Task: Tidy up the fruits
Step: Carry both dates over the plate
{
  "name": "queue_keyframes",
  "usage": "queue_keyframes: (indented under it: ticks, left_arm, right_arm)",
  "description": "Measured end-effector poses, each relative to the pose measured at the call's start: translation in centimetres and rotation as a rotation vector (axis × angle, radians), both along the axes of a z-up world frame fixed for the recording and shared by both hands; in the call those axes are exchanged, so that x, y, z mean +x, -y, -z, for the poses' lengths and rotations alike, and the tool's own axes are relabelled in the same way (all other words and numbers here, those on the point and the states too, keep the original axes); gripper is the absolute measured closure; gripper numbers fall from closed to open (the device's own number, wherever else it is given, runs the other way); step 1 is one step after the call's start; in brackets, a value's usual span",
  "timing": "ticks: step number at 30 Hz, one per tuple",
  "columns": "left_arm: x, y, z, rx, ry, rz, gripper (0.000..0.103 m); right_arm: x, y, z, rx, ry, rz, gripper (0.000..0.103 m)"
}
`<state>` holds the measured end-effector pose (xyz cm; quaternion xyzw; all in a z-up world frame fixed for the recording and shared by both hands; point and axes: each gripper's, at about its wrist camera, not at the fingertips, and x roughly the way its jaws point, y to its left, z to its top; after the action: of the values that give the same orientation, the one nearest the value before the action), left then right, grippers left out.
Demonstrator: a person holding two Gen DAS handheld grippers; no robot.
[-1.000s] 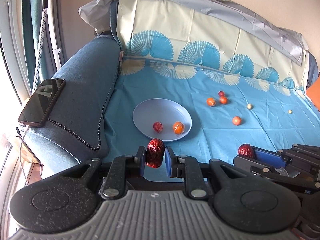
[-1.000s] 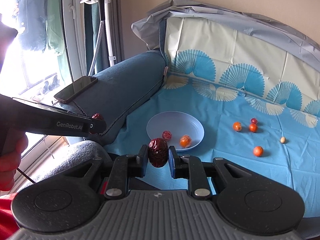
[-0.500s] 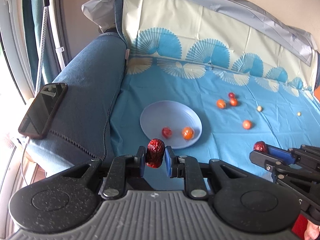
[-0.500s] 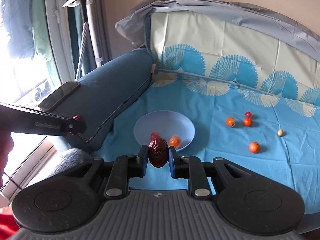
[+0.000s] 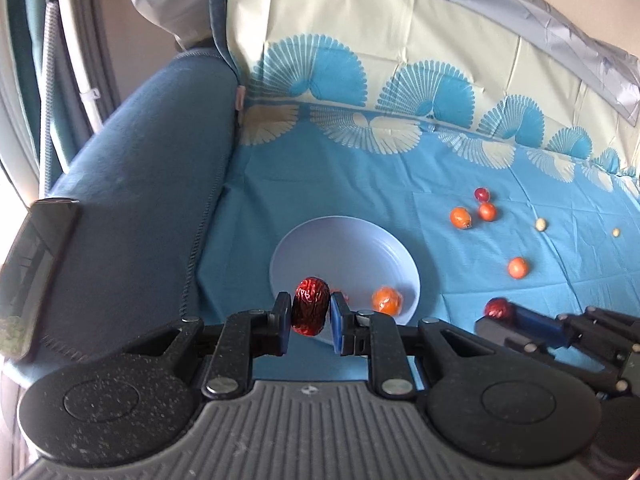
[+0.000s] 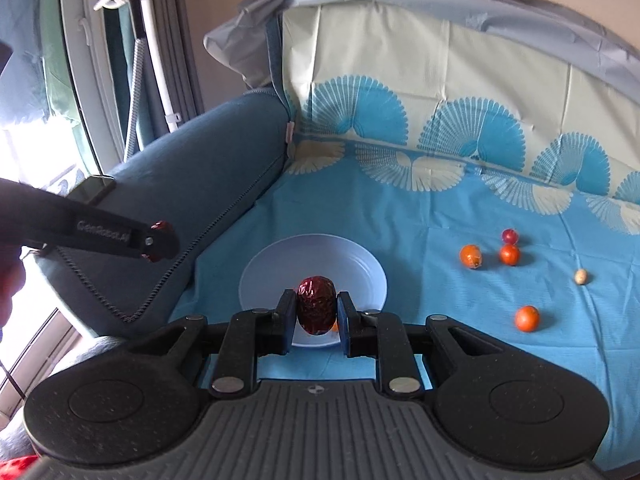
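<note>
My left gripper [image 5: 310, 316] is shut on a wrinkled dark red date [image 5: 309, 300], just short of the near rim of a pale blue plate [image 5: 340, 248]. In the plate lie an orange fruit [image 5: 386, 300] and a small red one, mostly hidden behind the date. My right gripper [image 6: 316, 316] is shut on a second red date [image 6: 316, 298] over the plate's [image 6: 312, 252] near edge. In the left wrist view the right gripper [image 5: 505, 316] shows right of the plate. In the right wrist view the left gripper [image 6: 158, 240] shows left of it.
Loose on the blue cloth right of the plate lie three orange fruits [image 6: 527, 318], a small red one [image 6: 510, 235] and pale nuts [image 6: 581, 276]. A dark phone [image 5: 32, 280] rests on the blue sofa armrest [image 5: 140, 208] at the left. The sofa back rises behind.
Both grippers have moved forward and a little down toward the plate, each still holding its date. The plate now sits right behind both sets of fingertips.
</note>
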<state>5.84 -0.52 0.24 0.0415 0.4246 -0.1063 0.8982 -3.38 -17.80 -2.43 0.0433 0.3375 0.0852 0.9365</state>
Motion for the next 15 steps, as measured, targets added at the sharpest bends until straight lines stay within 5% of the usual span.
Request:
queue_keyframes:
  ticks: [15]
  left_arm:
    - [10.0,2.6,7.9,0.048,-0.116,0.021,0.081]
  right_arm:
    - [10.3,0.6,7.5,-0.003,-0.106,0.015,0.081]
